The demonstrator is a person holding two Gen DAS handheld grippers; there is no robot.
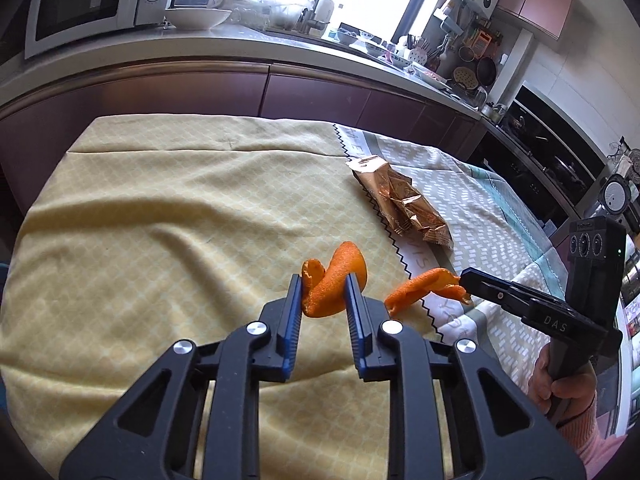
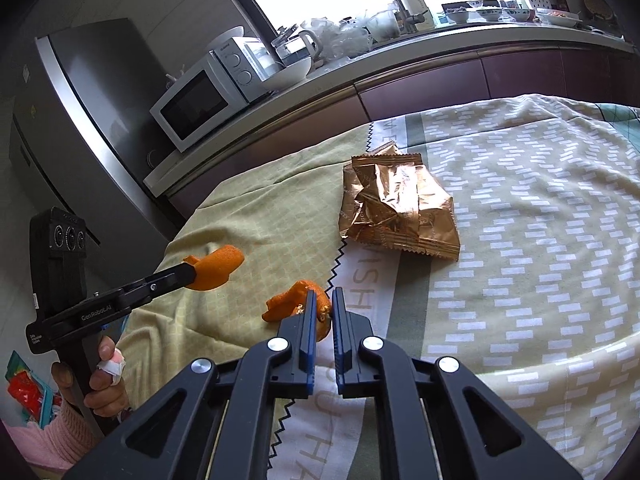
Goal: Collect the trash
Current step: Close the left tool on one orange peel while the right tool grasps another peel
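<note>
Holding one piece of orange peel apiece, both tools are clear of the patterned cloth (image 1: 160, 208), which serves as the landmark here. The left gripper (image 1: 320, 286) pinches the larger curled peel (image 1: 334, 280) between its blue pads, the peel standing above the yellow half of the cloth; in the right wrist view it appears lifted off the fabric. The right gripper (image 2: 323, 300) is nearly pressed together on the smaller peel (image 2: 294, 300), gripping it by one end only, over the zigzag seam where the yellow half of the cloth meets the grey-and-white half. The rest of that peel juts out to the side, unsupported.

The crumpled copper foil wrapper (image 2: 394, 208) lies flat on the cloth beyond both grippers, straddling the same seam, and is not yet collected. No bin or bag is visible in either view.

Risks, as judged from this position:
- The smaller peel is held at its edge; a quick swing or a slight easing of the grip could let it tear or slip back onto the cloth.
- The larger peel is curled and springy, so it may twist out between the pads.
- Both tools are occupied, so the wrapper cannot be taken until one is emptied.
- The loose, wrinkled cloth could be snagged on a low pass.
</note>
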